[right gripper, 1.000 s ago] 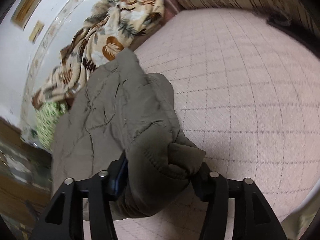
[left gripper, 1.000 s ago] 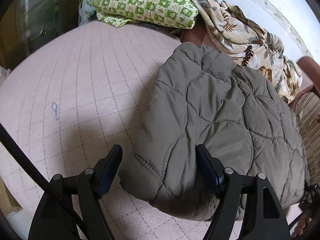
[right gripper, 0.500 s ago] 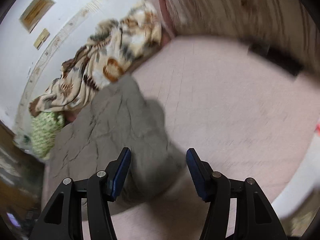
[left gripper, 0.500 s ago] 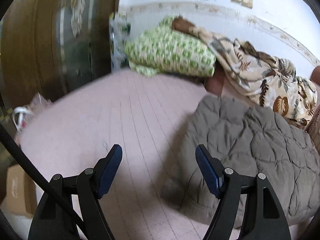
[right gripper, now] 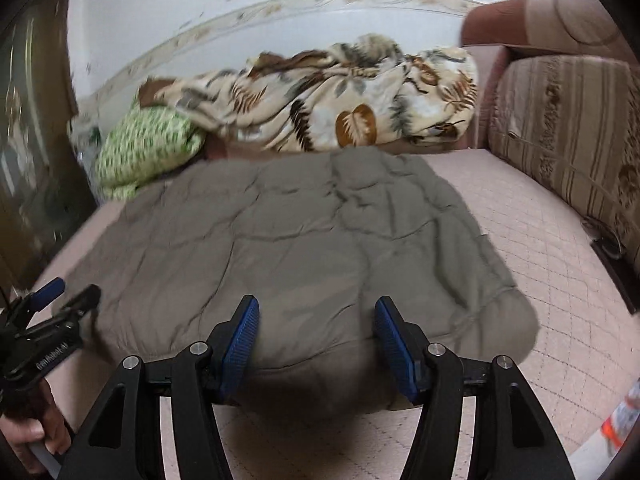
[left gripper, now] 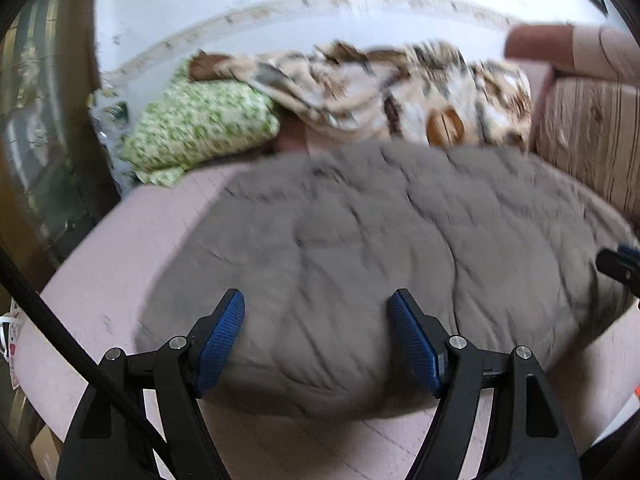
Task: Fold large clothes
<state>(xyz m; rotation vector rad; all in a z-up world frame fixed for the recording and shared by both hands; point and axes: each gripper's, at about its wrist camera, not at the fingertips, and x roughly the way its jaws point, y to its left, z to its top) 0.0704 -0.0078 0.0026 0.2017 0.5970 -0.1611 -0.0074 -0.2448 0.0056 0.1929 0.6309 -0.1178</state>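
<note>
Our left claw [left gripper: 316, 344] and right claw [right gripper: 316, 344] both gape wide, holding nothing, over the near edge of the grey quilted jacket [right gripper: 288, 248], which lies spread on the pink bed [right gripper: 540, 240]. The padding is thick; pinching only its top layer could let the fold slide apart, we think.

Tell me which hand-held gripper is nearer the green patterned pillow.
Left. The left hand-held gripper sits on the jacket's pillow side; the right hand-held gripper is farther, toward the sofa back.
</note>
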